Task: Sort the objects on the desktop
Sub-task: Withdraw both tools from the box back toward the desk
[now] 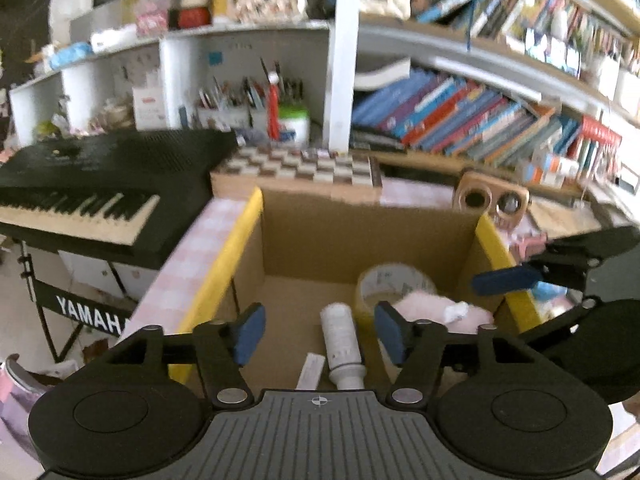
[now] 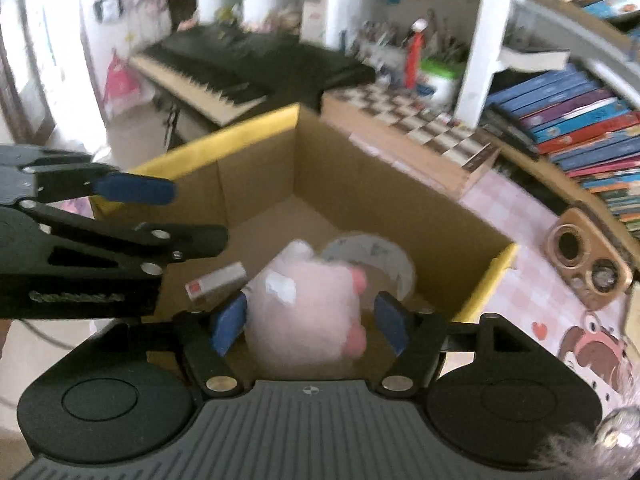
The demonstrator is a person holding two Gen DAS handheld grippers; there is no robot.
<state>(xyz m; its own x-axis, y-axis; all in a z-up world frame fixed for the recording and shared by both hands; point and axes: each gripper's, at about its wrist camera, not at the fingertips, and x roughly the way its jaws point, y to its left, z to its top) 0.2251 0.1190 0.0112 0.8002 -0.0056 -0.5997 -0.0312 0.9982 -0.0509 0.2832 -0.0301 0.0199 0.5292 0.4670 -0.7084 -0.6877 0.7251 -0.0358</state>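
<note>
An open cardboard box (image 1: 304, 232) with yellow-taped rims sits on the pink checked desk. On its floor lie a white bottle (image 1: 342, 344), a tape roll (image 1: 394, 284), a pink plush toy (image 1: 440, 308) and a small white carton (image 1: 310, 372). My left gripper (image 1: 320, 334) hangs open over the bottle, its pads clear of it. In the right wrist view the plush toy (image 2: 308, 308) lies between the fingers of my right gripper (image 2: 311, 326). That gripper is open, and its right pad stands apart from the toy. The tape roll (image 2: 372, 256) and the small carton (image 2: 216, 280) lie behind the toy.
A rose-gold case with round holes (image 2: 588, 264) lies on the desk right of the box. A chessboard box (image 1: 296, 168) stands behind it, and a black keyboard (image 1: 100, 200) to the left. Shelves of books (image 1: 480, 120) fill the back right.
</note>
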